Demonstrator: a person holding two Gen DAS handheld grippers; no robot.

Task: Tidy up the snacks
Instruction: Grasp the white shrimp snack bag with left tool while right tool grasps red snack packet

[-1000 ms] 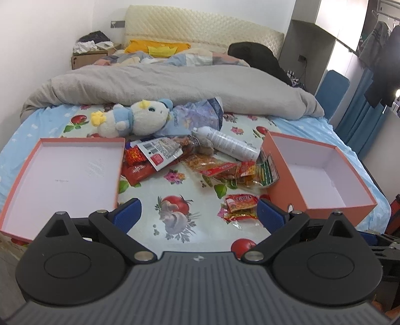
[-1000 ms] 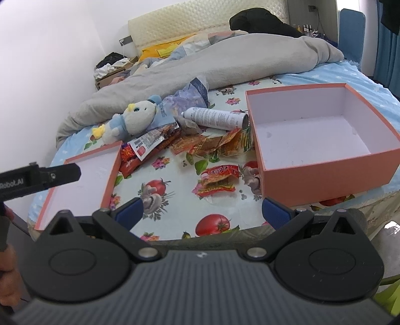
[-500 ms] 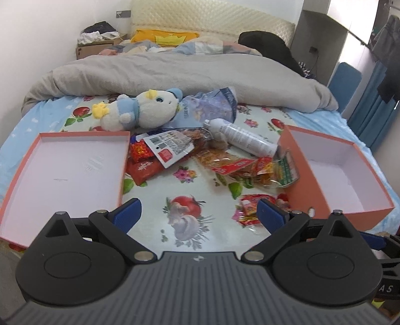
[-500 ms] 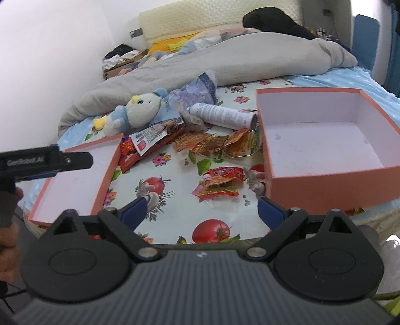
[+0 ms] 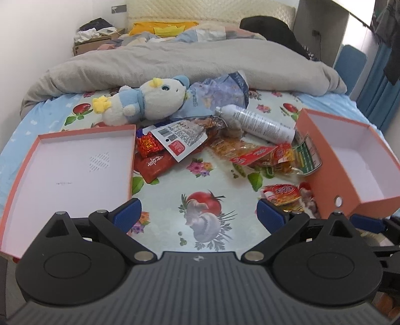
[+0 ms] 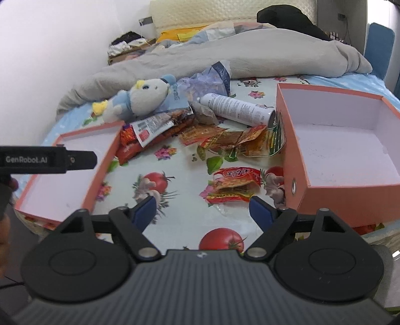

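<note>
A: Left wrist view sits low at the foot of the bed (image 5: 205, 190), angled down and forward toward the headboard (image 5: 225, 12). Near: its own blue fingertips (image 5: 126, 215) fill the bottom.

B: Right wrist view, same facing (set further to the right), close to the deep orange box (image 6: 332, 200).

A: Shared: both boxes, the plush toy (image 5: 147, 102), the spray can (image 5: 257, 123) and the packets beyond the foot of the bed.

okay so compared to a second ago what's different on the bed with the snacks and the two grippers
Both grippers have come closer and lower toward the snack pile. The right gripper has narrowed and its jaws are closing, with nothing between them. The left gripper is open as before. Snacks, spray can, plush toy and both boxes haven't moved.
</note>
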